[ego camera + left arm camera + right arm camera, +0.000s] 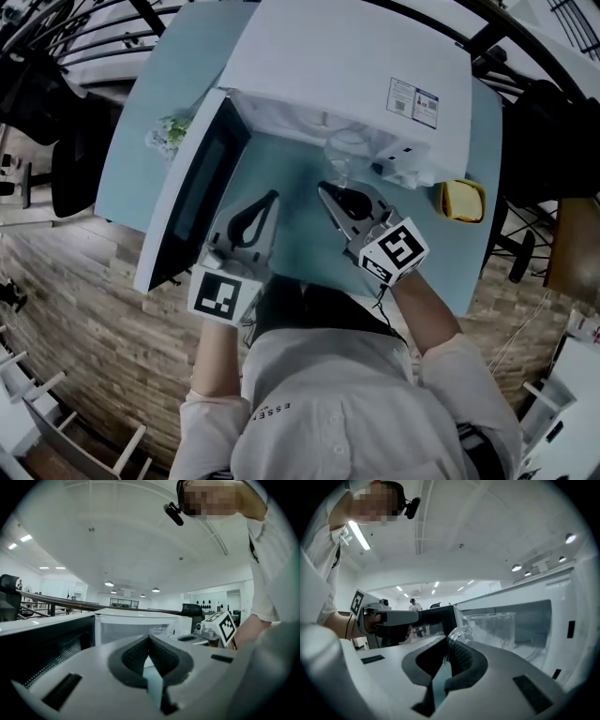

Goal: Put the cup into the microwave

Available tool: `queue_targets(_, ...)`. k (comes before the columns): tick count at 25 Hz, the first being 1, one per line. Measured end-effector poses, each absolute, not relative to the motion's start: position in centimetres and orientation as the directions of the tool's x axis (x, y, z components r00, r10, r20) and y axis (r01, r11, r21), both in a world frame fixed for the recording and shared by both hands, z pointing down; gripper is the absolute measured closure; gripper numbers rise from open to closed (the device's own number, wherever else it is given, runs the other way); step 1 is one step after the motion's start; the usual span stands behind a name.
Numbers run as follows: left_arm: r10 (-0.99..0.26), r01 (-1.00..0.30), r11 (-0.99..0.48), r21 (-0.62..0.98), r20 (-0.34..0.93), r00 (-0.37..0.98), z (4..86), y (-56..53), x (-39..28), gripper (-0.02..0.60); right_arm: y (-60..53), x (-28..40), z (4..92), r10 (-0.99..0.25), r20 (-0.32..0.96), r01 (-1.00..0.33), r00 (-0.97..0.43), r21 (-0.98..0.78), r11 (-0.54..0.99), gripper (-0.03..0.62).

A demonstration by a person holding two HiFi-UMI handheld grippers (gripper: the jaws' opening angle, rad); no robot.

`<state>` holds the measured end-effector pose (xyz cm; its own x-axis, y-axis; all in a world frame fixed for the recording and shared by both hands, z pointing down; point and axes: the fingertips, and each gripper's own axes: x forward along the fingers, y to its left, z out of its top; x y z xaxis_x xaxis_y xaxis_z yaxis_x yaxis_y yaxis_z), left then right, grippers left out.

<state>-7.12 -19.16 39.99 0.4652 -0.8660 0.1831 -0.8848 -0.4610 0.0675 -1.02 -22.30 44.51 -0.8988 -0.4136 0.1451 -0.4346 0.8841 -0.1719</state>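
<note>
Evidently the right hand-held gripper (447, 651) was clenched on the handle of the cup (490, 627), holding it upright at the mouth of the microwave (356, 66) at 12 o'clock for a straight push in, while the left hand-held gripper (149, 641), closed on nothing, hung at its 9 o'clock.

Cool, even light all round, and it comes from above. Round ceiling lamps (108, 583) glow far off in the left gripper view, and a long strip light (358, 535) burns white in the right gripper view. The head view runs dimmer and bluish, with only soft, faint shadows on the tabletop (302, 211). Heavy fisheye here: black corners, straight edges bowed. Left gripper (149, 638) and right gripper (449, 645) go soft up close. Pale glints on the clear cup (490, 629).
</note>
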Motion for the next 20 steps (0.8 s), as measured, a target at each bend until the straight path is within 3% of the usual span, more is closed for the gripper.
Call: queue_targets(20,-0.849,-0.875,-0.471,0.110,0.216,0.483,45.2,-23.3,-9.7,0.580,-31.6,-4.9,50.3,-0.477,0.166,-0.502,-0.863,-0.189,0.844,0.577)
